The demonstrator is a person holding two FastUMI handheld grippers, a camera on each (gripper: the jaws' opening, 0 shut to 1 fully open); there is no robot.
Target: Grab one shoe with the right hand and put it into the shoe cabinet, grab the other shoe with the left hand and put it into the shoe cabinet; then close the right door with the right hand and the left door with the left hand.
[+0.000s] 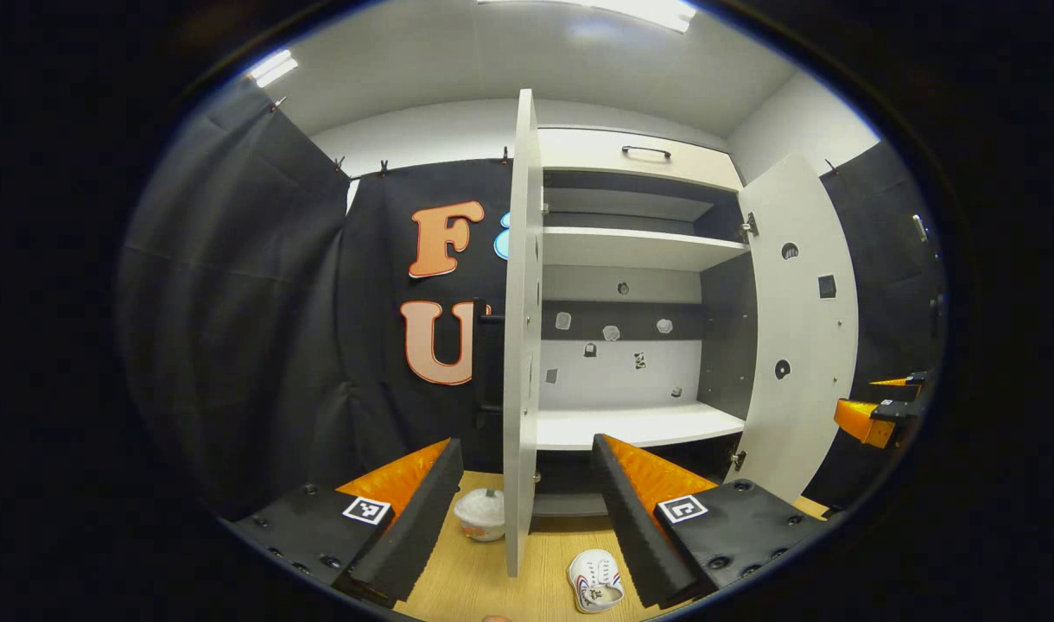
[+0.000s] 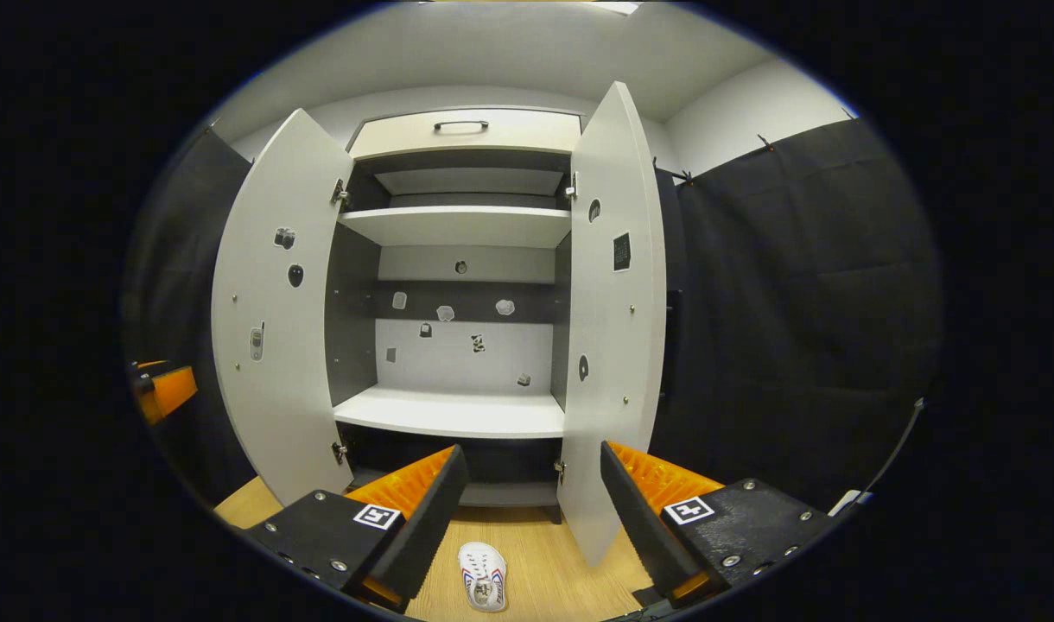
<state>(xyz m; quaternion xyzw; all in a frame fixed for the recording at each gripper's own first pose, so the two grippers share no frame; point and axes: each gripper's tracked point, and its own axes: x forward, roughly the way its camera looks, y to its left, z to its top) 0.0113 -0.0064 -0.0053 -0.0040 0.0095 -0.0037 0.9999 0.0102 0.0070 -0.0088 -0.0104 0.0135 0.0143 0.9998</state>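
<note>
Facing the shoe cabinet (image 2: 458, 259), I see both doors swung wide — left door (image 2: 272, 328), right door (image 2: 613, 328) — and bare white shelves inside. On the wooden floor (image 2: 544, 587) in front lies one white shoe (image 2: 483, 587); the left gripper view shows it (image 1: 596, 581) beside a second white shoe (image 1: 481, 513). My left gripper (image 1: 527, 510) and right gripper (image 2: 531, 518) hover above with jaws spread, holding nothing.

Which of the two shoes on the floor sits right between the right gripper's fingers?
The white shoe with the striped side, lying in front of the open cabinet, framed by the open right gripper. The other shoe sits left of the left door.
</note>
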